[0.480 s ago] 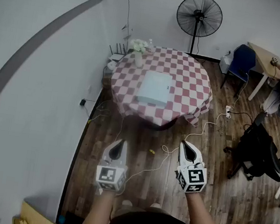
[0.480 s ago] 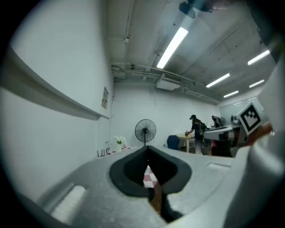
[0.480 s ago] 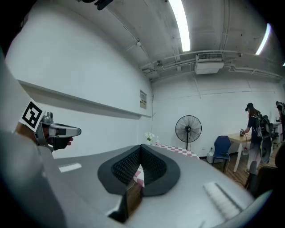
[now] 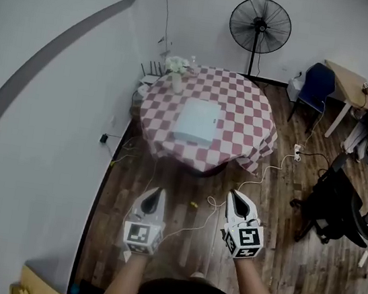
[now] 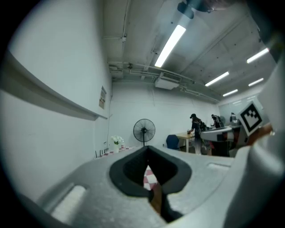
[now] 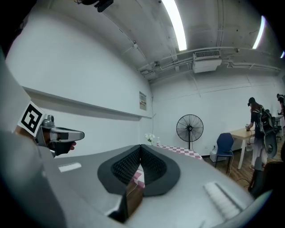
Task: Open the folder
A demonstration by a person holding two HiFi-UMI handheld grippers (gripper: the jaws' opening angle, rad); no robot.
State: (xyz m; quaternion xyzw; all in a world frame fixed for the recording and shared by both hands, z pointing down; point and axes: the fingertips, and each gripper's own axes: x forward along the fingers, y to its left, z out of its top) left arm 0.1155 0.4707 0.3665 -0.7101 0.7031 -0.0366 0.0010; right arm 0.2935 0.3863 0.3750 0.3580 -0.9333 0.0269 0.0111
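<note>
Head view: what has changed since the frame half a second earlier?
The right gripper has drifted slightly left in the picture, nearer the left gripper; the table looks marginally larger, as if the person stepped closer. Nothing was grasped or released. Both grippers stay shut and empty, and the folder lies closed on the table.

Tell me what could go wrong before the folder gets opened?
White cables lie on the floor before the table; feet might catch on them.
The flower vase stands at the table's edge near the folder; a swinging arm could knock it.
The left hand-held gripper and right hand-held gripper are shut; shut, they may just push the flat folder.
</note>
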